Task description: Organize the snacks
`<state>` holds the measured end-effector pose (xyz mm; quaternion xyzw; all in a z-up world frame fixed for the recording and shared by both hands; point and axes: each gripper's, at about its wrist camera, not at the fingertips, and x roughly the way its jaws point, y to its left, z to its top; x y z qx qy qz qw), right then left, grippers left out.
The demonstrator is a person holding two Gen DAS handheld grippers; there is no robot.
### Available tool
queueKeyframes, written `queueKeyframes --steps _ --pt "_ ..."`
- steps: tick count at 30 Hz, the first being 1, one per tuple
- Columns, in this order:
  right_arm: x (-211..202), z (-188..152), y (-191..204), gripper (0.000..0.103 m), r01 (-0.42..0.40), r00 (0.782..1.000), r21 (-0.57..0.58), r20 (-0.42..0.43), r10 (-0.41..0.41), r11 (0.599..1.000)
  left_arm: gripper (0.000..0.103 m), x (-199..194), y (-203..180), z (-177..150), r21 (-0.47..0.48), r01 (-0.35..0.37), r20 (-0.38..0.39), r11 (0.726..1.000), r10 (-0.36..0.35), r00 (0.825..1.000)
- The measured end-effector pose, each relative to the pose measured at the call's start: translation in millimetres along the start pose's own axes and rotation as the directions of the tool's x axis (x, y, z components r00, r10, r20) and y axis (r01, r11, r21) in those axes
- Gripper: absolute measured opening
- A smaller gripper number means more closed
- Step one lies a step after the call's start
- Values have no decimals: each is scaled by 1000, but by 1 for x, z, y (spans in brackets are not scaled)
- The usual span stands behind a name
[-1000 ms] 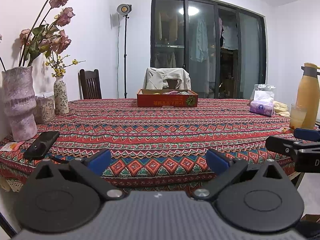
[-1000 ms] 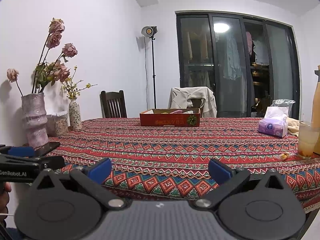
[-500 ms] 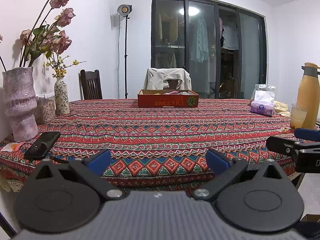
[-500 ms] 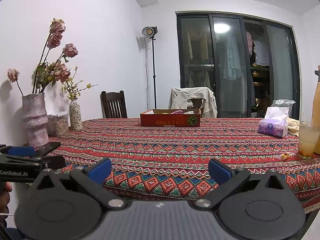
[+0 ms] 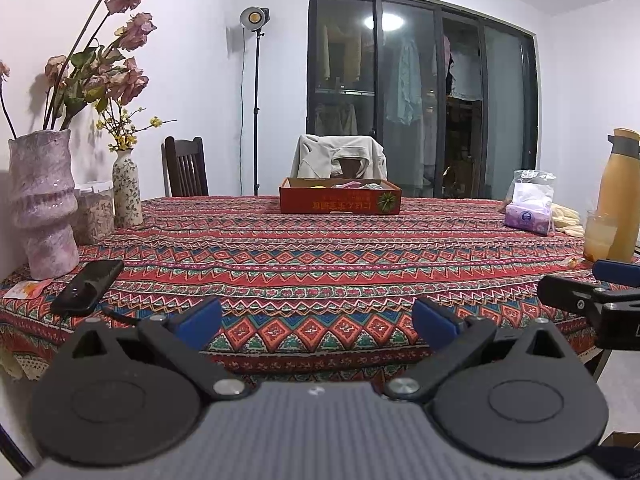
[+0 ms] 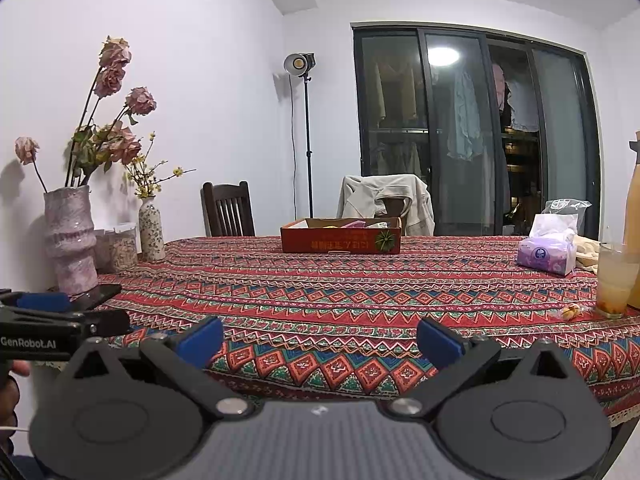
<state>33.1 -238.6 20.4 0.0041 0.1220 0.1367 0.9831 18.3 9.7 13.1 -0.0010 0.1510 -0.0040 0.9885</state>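
Note:
A red cardboard box (image 5: pixel 340 201) with several snack packets inside stands at the far middle of the patterned table; it also shows in the right wrist view (image 6: pixel 341 239). A small wrapped snack (image 6: pixel 569 311) lies near the right edge by the glass, also seen in the left wrist view (image 5: pixel 573 262). My left gripper (image 5: pixel 317 322) is open and empty, held at the table's near edge. My right gripper (image 6: pixel 320 340) is open and empty, beside it on the right. Each gripper shows at the edge of the other's view.
A black phone (image 5: pixel 89 285), a large pink vase (image 5: pixel 42 204), a jar and a small vase (image 5: pixel 127 189) stand at the left. A tissue pack (image 6: pixel 546 254), a glass of drink (image 6: pixel 614 280) and an orange bottle (image 5: pixel 620 196) stand at the right. Chairs stand behind the table.
Both grippers have shifted only slightly; the view has barely risen. Nothing on the table has moved.

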Motion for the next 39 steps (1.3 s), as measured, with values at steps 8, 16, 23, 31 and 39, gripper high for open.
queueKeyframes --steps 8,16,23,31,39 --pt "0 0 0 103 1 1000 1 -1 -1 1000 103 -1 -3 -1 7 -3 9 1000 3 1000" --pt "-1 -1 0 103 2 1000 3 0 -2 1000 103 -2 -5 -1 11 -4 7 1000 4 1000" --pt "-1 -1 -1 103 3 1000 2 2 -3 1000 103 -2 -4 -1 12 -3 6 1000 3 1000" --pt "0 -1 -1 103 4 1000 2 1 -4 1000 103 -1 -4 0 8 -4 5 1000 4 1000" --pt "0 -1 -2 103 4 1000 1 2 -4 1000 103 1 -4 -1 8 -5 0 1000 5 1000"
